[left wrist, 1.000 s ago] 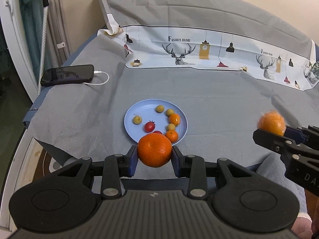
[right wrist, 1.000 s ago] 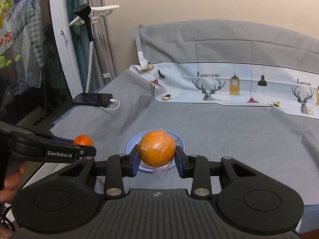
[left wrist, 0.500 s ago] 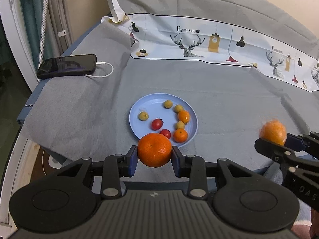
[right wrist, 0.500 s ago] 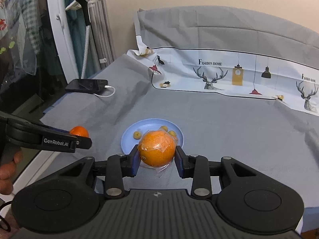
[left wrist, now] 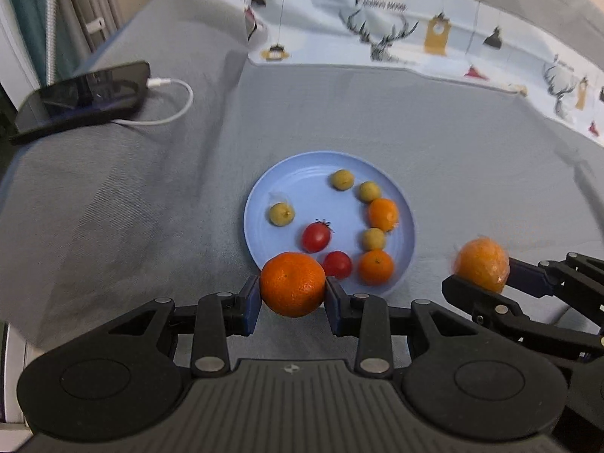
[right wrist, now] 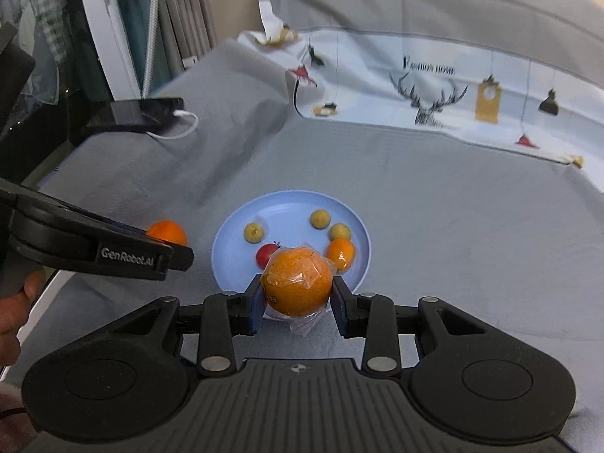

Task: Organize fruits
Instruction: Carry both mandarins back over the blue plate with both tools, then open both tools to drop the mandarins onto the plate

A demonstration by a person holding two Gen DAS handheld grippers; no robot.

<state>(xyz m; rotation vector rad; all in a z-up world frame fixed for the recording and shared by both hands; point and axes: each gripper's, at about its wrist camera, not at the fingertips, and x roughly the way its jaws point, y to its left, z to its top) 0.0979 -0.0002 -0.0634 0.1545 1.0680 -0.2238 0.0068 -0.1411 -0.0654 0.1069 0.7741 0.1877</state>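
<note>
My left gripper [left wrist: 293, 294] is shut on a bare orange [left wrist: 293, 283], held just above the near rim of a light blue plate [left wrist: 302, 177]. The plate holds several small fruits: yellow-green ones, two red cherry tomatoes [left wrist: 316, 237] and two small oranges [left wrist: 382, 214]. My right gripper [right wrist: 298, 300] is shut on a plastic-wrapped orange [right wrist: 298, 281] above the plate's near edge [right wrist: 234, 226]. The wrapped orange also shows at the right in the left wrist view [left wrist: 481, 270]. The bare orange shows at the left in the right wrist view [right wrist: 168, 232].
The plate lies on a grey cloth-covered table [left wrist: 113, 207]. A black phone [left wrist: 83, 100] with a white cable [left wrist: 173, 113] lies at the far left. A printed deer cloth [left wrist: 415, 34] runs along the back. The table's left edge drops off beside a curtain.
Both grippers have moved forward and down toward the plate, each still holding its orange. The plate now looks larger and closer in both views.
</note>
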